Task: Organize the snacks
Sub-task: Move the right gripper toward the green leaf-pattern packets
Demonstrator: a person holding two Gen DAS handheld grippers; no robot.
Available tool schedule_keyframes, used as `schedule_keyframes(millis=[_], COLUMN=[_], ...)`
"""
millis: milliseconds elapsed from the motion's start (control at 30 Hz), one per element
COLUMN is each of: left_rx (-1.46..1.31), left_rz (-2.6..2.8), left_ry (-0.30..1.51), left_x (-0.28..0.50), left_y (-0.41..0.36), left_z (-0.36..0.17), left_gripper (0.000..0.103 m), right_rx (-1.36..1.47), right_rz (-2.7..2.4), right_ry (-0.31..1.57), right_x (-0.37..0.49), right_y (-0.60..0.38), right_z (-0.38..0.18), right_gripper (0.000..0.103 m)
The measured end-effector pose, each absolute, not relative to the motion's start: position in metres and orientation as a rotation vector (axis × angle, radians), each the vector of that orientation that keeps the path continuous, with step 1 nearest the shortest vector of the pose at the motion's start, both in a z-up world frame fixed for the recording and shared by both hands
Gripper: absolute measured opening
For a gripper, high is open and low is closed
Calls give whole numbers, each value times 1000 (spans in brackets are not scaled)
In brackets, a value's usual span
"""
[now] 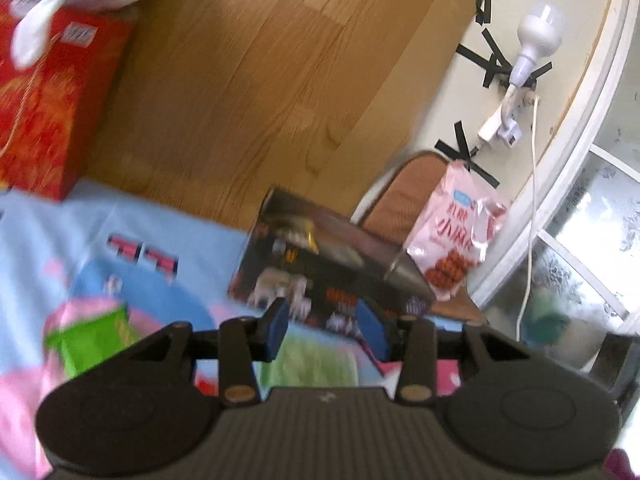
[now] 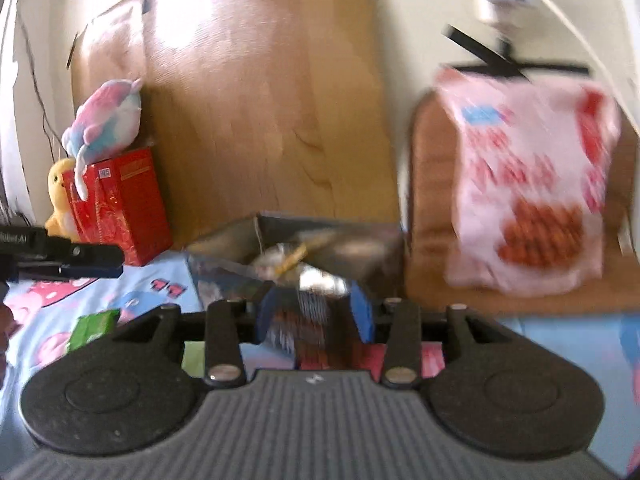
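Blue cartoon-print sheet below, wooden board behind. Near, left tongs spread apart, nothing pinched; right tongs spread too, blurred wrapper seen between, contact impossible to tell. Just beyond, open dark snack box. Far right, pink snack bag on brown cushion. Far left, red box.

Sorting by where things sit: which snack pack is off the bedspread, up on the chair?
The pink bag with red snacks printed on it, leaning on the brown chair. The dark box and the green pack lie on the blue bedspread.
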State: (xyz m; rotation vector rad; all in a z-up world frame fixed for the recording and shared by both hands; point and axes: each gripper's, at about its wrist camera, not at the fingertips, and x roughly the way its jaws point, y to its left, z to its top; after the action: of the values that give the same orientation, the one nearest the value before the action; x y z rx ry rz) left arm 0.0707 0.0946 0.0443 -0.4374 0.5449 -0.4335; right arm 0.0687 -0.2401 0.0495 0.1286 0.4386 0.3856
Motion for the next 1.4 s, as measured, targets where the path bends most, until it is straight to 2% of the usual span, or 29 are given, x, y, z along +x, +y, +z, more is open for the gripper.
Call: schedule_keyframes(millis=[333,600,733,900,1167,1300,1400], left_rx=[-359,-300,-322,-346,-398,-427,-438], left_rz=[-480,-516,-518,-516,-519,-501,-494], left_ry=[625,634,635,623,598,595,592], left_x=[20,10,11,10,8,6,1], left_y=[80,67,70,74,84,92,98], left_z=[4,-5,-5,-4,-2,-1,-1], left_gripper=[39,39,39,39,39,39,39], right_rx=[238,222,230,203,184,144,83], right_rz=[393,439,434,450,643,777,835], right_ry=[602,643,661,641,655,734,718], right_x=[33,27,27,15,-13,-19,-28], right_y=[-240,-224,-223,-216,-169,-132,-125], right_z=[12,5,4,18,33,17,17], right_gripper=[44,45,14,6,5,14,15])
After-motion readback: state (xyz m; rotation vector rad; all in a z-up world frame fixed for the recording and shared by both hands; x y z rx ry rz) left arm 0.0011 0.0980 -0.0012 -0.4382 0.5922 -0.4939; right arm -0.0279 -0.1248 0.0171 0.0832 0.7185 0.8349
